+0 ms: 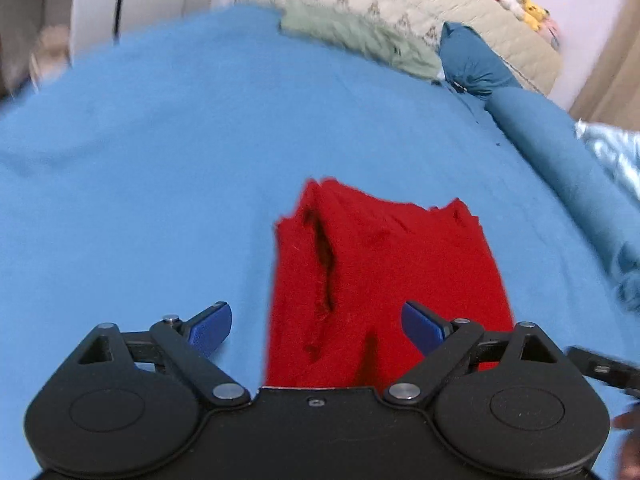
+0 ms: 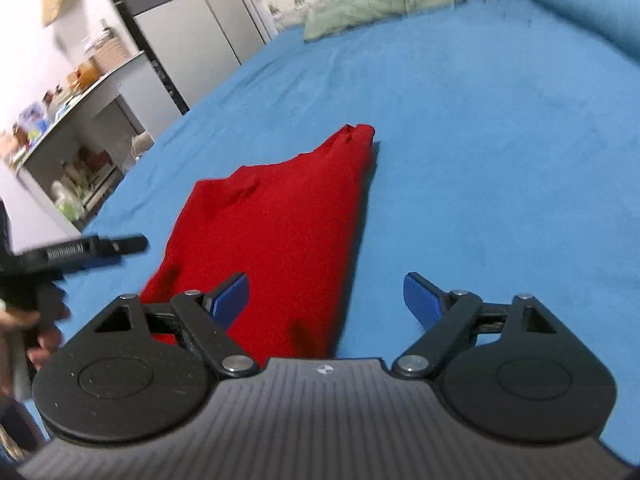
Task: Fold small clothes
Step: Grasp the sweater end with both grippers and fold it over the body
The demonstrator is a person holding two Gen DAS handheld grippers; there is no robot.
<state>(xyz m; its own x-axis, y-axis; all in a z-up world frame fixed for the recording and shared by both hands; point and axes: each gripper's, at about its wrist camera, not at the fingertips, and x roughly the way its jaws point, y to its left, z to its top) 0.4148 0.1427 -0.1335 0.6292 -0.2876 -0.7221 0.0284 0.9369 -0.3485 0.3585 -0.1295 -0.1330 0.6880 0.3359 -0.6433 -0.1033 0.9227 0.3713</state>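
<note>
Here the left gripper (image 1: 316, 326) and the right gripper (image 2: 325, 298) are both held with fingers spread wide, nothing gripped. One red garment (image 1: 384, 280), partly folded, is laid on the blue bed (image 1: 160, 160), its long axis running away between them; neither is clearly nearer. Beyond, one green pillow (image 1: 356, 40) is seen.

- We are seeing one red garment (image 1: 384, 280) lying on one blue sheet (image 1: 160, 160).
- We are counting two grippers: left gripper (image 1: 316, 326), right gripper (image 2: 325, 300).
- We are seeing one green pillow (image 1: 356, 40).
</note>
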